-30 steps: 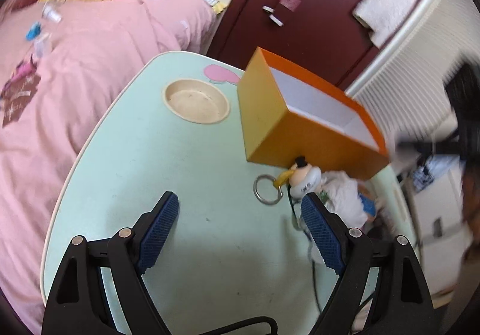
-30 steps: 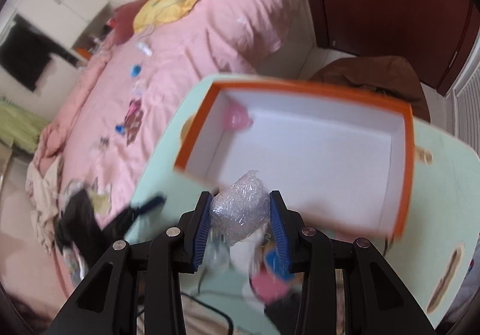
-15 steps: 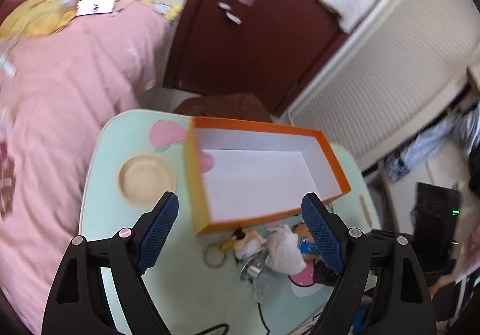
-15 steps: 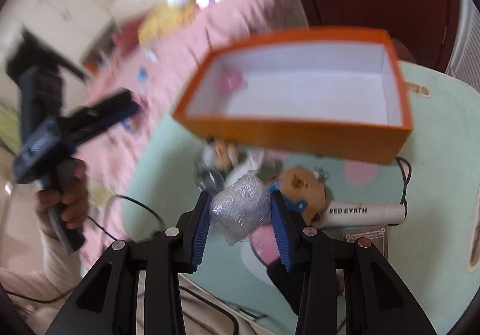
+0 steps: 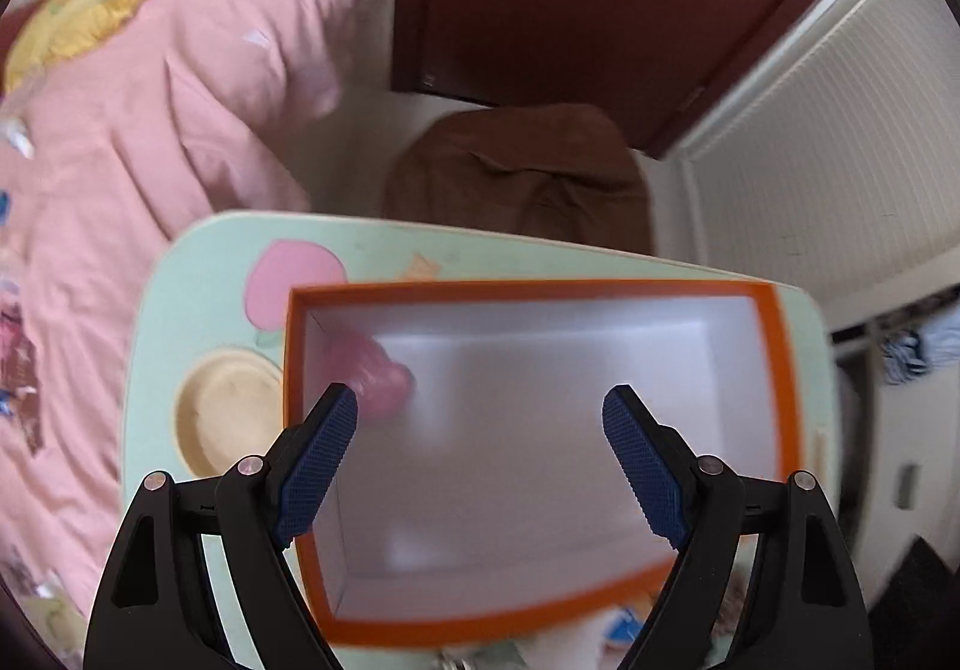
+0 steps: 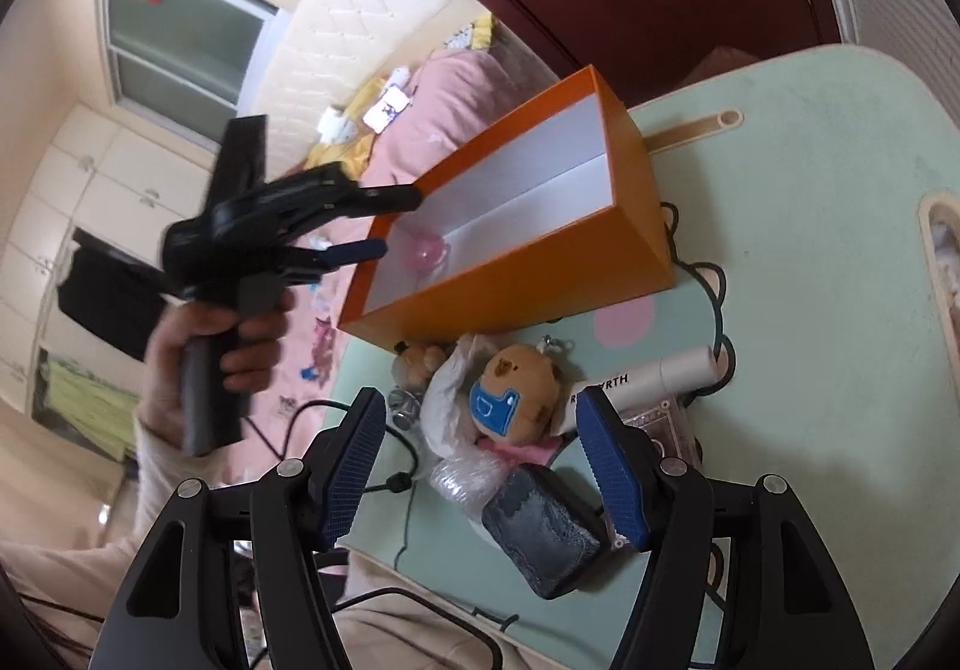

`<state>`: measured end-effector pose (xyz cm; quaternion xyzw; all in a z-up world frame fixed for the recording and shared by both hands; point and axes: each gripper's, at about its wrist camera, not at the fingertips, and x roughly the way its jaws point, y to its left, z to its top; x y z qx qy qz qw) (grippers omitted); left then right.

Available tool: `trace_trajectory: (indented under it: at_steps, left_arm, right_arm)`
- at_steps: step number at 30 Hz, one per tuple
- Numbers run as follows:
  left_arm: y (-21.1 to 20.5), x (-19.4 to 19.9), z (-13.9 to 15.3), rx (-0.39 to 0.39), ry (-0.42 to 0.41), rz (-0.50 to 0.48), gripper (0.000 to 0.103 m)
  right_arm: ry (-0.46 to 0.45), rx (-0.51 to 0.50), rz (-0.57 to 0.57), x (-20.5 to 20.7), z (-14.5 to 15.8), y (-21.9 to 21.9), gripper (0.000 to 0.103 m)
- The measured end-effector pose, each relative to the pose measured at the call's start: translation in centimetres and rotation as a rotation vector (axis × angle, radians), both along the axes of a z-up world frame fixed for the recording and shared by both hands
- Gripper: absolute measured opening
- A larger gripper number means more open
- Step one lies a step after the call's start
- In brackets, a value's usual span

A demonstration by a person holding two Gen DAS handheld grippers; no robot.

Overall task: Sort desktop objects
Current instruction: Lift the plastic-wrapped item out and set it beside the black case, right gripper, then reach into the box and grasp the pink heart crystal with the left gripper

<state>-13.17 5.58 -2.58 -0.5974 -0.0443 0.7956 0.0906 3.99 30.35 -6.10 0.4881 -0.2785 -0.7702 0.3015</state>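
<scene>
Both claws empty, right claw (image 6: 486,460) opening, bubble wrap (image 6: 465,481) dropped

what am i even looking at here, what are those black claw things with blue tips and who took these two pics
There is no robot here: a person holds a hand-held two-finger gripper in each hand, and a fisheye camera on each one looks forward along its blue-padded fingers.

The left wrist view looks steeply down into an orange box on a mint-green table. The left gripper is open and empty. A blurred pink thing lies inside the box, and a round beige dish sits beside it.

The right wrist view shows the right gripper with its jaws opening and nothing pressed between the pads. Below it on the table lie a brown plush toy, a crumpled clear wrap, a dark pouch and a white tube. The person's left hand holding the other gripper appears there too.
</scene>
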Motion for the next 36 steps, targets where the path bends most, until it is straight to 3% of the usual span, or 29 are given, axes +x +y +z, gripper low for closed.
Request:
trace_trajectory:
  at_steps: [11, 13, 15, 16, 17, 19, 20, 22, 23, 26, 29, 30, 33, 36]
  left_arm:
    - [2.5, -2.4, -4.7, -0.317, -0.032, 0.012, 0.088]
    - [2.9, -2.8, -4.9, -0.310, -0.044, -0.012, 0.090]
    - [2.6, -3.1, -4.4, -0.243, -0.079, -0.034, 0.092]
    - [2.7, -3.3, -4.1, -0.169, -0.126, -0.053, 0.092]
    - [2.6, -3.3, -3.6, -0.062, -0.159, -0.080, 0.092]
    - [1.9, -2.9, -2.6, 0.229, -0.230, -0.088, 0.092]
    - [1.7, -2.7, -2.0, 0.247, -0.222, -0.079, 0.092]
    - [1.7, -2.3, -0.8, 0.143, -0.146, -0.088, 0.092]
    - [1.9, -2.2, -0.4, 0.013, -0.092, -0.104, 0.092]
    - [2.5, -2.4, -1.7, -0.243, -0.086, -0.132, 0.092]
    - [3.4, -2.7, -4.6, -0.372, -0.149, -0.176, 0.092]
    - [3.7, -2.8, -5.6, -0.414, -0.168, -0.192, 0.103]
    - [3.6, -3.2, -5.7, -0.383, -0.167, -0.168, 0.103]
    - [3.8, -3.4, -5.6, -0.275, -0.221, -0.189, 0.102]
  right_arm:
    - [-0.057, -0.081, 0.012, -0.2, -1.1, 0.7, 0.066]
    - [-0.069, -0.090, 0.013, -0.3, -1.6, 0.7, 0.066]
    - [-0.079, -0.094, 0.016, -0.4, -2.0, 0.6, 0.066]
    - [-0.084, -0.094, 0.017, -0.4, -2.1, 0.7, 0.066]
    - [-0.087, -0.096, 0.015, -0.5, -2.1, 0.7, 0.066]
    - [-0.088, -0.098, 0.013, -0.5, -2.2, 0.8, 0.066]
    - [-0.087, -0.096, 0.012, -0.5, -2.2, 0.8, 0.066]
    - [-0.085, -0.093, 0.010, -0.5, -2.2, 0.9, 0.066]
    - [-0.086, -0.093, 0.009, -0.5, -2.2, 0.9, 0.066]
    - [-0.091, -0.098, 0.007, -0.6, -2.3, 0.9, 0.066]
    - [-0.094, -0.098, 0.006, -0.6, -2.4, 0.8, 0.066]
    - [-0.095, -0.098, 0.007, -0.6, -2.4, 0.8, 0.066]
    - [-0.097, -0.098, 0.007, -0.6, -2.4, 0.9, 0.066]
    - [-0.101, -0.100, 0.005, -0.6, -2.4, 0.9, 0.066]
